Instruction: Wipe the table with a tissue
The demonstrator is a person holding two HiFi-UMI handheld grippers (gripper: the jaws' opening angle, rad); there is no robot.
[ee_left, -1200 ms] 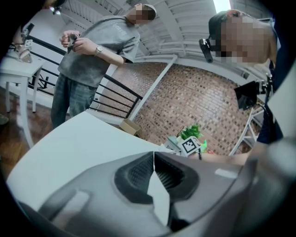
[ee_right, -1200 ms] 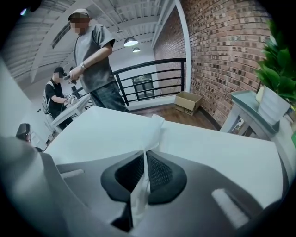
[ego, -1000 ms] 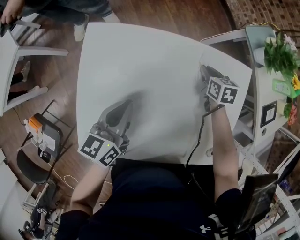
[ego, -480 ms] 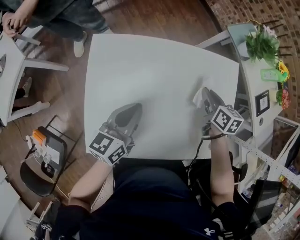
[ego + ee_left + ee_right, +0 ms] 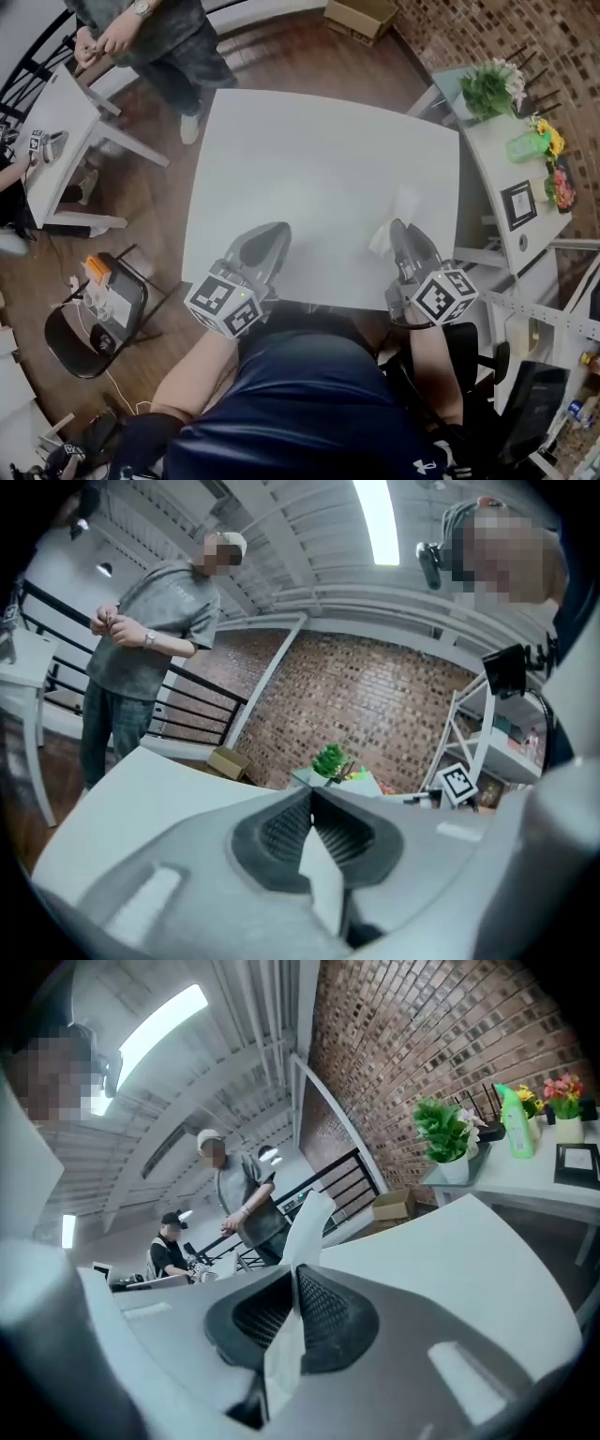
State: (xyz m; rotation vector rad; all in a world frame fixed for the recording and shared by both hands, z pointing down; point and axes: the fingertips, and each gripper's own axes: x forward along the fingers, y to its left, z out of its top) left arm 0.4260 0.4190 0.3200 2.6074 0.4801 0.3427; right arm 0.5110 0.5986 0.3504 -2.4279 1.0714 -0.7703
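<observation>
Tissue (image 5: pixel 381 240) nearer table edge (image 5: pixel 323 287), bystander (image 5: pixel 150 37) beyond

Left tongs (image 5: pixel 275 232) closed tip to tip, right tongs (image 5: pixel 397 227) clamped on a tissue (image 5: pixel 379 241), forearms close to the torso.

Tissue (image 5: pixel 380 241) over table (image 5: pixel 309 141), near right corner

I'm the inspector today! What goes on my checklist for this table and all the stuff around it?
Surface: white table, bare, no spills seen.
Job's things: tissue, sticking up past the fingers.
Clutter: nothing seen on the table.
Grippers: right gripper shut on the tissue; left gripper shut, nothing seen in it.
Cables: thin white cord on the floor by the black chair.
Surroundings: standing person, side table with plants, brick wall.
</observation>
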